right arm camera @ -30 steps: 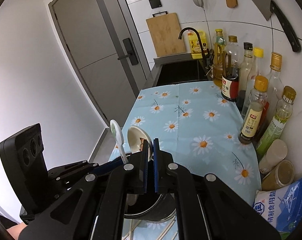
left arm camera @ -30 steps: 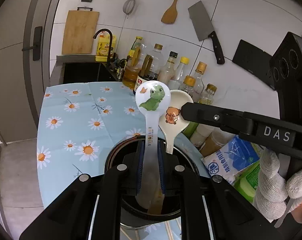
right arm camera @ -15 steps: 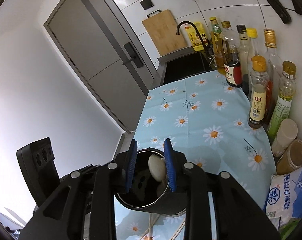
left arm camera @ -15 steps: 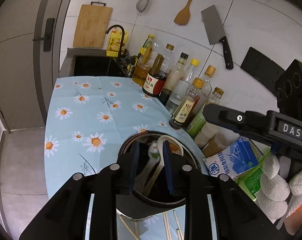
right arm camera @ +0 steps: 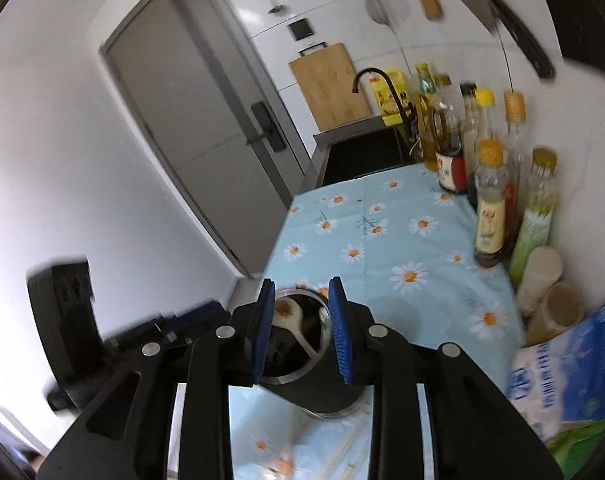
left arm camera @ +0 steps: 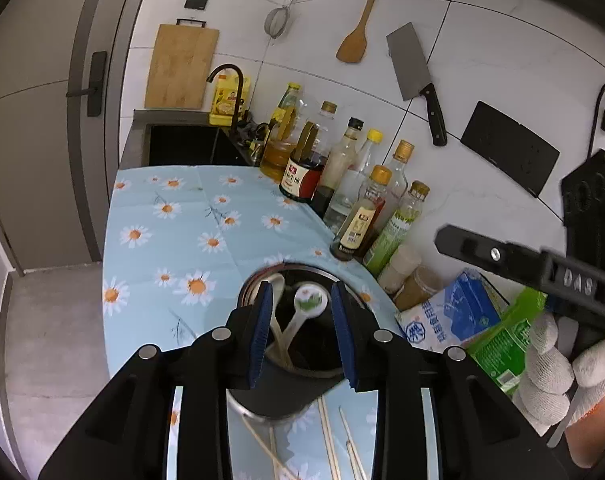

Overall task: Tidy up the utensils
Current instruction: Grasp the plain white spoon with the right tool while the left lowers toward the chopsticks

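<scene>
A dark round utensil holder (left arm camera: 302,388) stands on the daisy tablecloth. Two white spoons stand in it: one with a green dinosaur (left arm camera: 310,302) and a plain-backed one (left arm camera: 276,284). My left gripper (left arm camera: 302,336) is open and empty just above the holder's rim. Several wooden chopsticks (left arm camera: 326,440) lie on the cloth in front of the holder. In the right wrist view my right gripper (right arm camera: 300,332) is open and empty over the same holder (right arm camera: 314,388), with the spoons (right arm camera: 288,312) inside. The right gripper's body also shows in the left wrist view (left arm camera: 522,264).
Sauce and oil bottles (left arm camera: 362,216) line the tiled wall. A blue-white bag (left arm camera: 450,316) and a green packet (left arm camera: 510,336) lie to the right. Sink (left arm camera: 182,144) at the far end. Knife (left arm camera: 418,80) and spatula (left arm camera: 354,36) hang on the wall.
Both grippers opened and let go of their spoons, which dropped into the holder. Both grippers then drew back and up from the holder.
</scene>
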A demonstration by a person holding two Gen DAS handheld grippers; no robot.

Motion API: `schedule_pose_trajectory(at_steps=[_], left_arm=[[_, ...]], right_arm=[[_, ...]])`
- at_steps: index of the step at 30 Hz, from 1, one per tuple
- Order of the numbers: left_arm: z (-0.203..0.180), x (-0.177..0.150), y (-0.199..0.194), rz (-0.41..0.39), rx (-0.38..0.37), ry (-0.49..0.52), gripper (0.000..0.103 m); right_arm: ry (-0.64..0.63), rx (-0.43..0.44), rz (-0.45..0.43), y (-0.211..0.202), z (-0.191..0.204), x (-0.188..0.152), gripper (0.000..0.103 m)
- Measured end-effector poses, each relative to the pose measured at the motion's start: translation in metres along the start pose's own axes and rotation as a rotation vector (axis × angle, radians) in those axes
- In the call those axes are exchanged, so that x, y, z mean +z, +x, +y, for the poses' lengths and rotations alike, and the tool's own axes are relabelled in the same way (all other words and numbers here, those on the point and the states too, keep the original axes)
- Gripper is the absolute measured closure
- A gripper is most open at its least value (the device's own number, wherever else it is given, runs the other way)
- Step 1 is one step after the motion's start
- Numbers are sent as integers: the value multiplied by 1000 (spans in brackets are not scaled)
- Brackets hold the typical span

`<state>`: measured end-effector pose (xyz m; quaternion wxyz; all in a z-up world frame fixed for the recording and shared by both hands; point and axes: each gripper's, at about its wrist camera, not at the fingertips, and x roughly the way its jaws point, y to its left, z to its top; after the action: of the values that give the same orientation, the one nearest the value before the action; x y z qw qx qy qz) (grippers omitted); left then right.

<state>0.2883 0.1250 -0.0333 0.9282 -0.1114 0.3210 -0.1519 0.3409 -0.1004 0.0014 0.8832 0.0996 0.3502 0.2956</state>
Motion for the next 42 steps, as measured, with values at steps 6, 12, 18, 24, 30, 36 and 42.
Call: schedule_pose_trajectory(at_steps=[6, 12, 18, 24, 30, 36, 42], left_arm=[[-8, -27, -25, 13, 47, 38, 74], [-1, -59, -38, 62, 55, 3, 74], [8, -89, -50, 96, 69, -36, 74], [20, -117, -62, 133, 72, -98, 74], [28, -157, -76, 178, 85, -174, 69], [35, -186, -78, 225, 75, -245, 69], [30, -213, -74, 282, 66, -271, 69]], right_arm=[[-59, 27, 163, -7, 18, -35, 66], [-127, 37, 398, 7, 35, -83, 66], [-155, 53, 590, 26, 46, -132, 66], [-221, 53, 743, 44, 58, -171, 66], [-307, 43, 915, 63, 64, -211, 66], [-338, 9, 1049, 86, 76, -236, 68], [-294, -68, 1126, 112, 75, -236, 81]])
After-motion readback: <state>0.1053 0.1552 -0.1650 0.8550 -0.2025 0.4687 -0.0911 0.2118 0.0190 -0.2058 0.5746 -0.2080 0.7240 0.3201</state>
